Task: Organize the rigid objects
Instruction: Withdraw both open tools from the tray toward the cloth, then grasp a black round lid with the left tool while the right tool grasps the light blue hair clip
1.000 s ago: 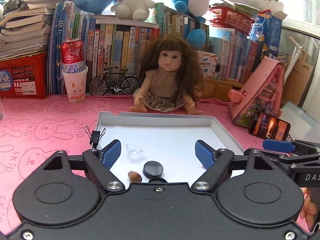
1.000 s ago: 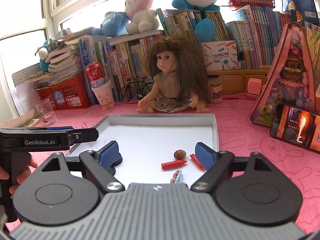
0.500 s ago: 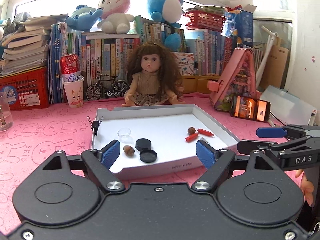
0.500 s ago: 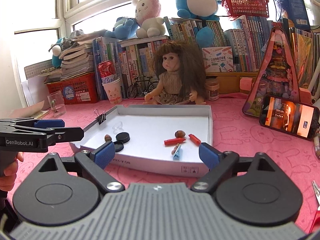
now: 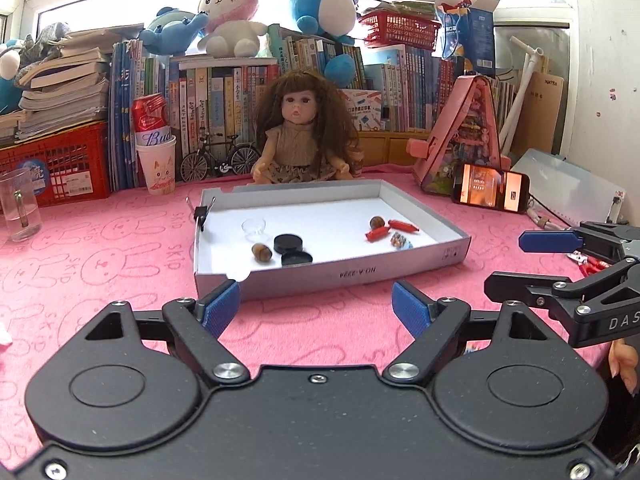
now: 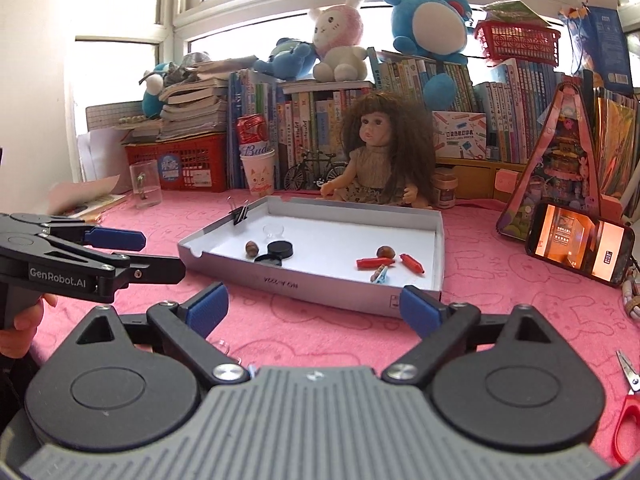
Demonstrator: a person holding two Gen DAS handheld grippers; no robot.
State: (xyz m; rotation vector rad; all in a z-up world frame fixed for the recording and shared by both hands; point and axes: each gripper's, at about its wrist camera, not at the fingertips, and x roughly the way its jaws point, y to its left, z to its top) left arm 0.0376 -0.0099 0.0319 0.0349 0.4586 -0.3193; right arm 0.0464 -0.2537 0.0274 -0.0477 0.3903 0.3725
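A shallow white box lid (image 5: pixel 328 276) (image 6: pixel 320 286) lies on the pink mat. It holds two black caps (image 5: pixel 289 243), a clear small cup (image 5: pixel 253 227), two brown nuts (image 5: pixel 262 252) (image 5: pixel 377 222), two red pieces (image 5: pixel 378 233) and a small blue-and-pink clip (image 5: pixel 401 241). A black binder clip (image 5: pixel 201 214) grips its left rim. My left gripper (image 5: pixel 318 312) is open and empty, in front of the lid's near wall. My right gripper (image 6: pixel 314 310) is open and empty, also short of the lid. Each gripper shows in the other's view, at the side.
A doll (image 5: pixel 306 136) sits behind the lid, before a row of books. A can in a paper cup (image 5: pixel 154 148), a glass (image 5: pixel 18 210), a lit phone (image 5: pixel 490 193), a pink triangular toy house (image 5: pixel 460 136) and red scissors (image 6: pixel 624 412) stand around.
Both grippers have pulled back from over the lid to in front of it, staying open and empty. The lid and its contents have not moved.
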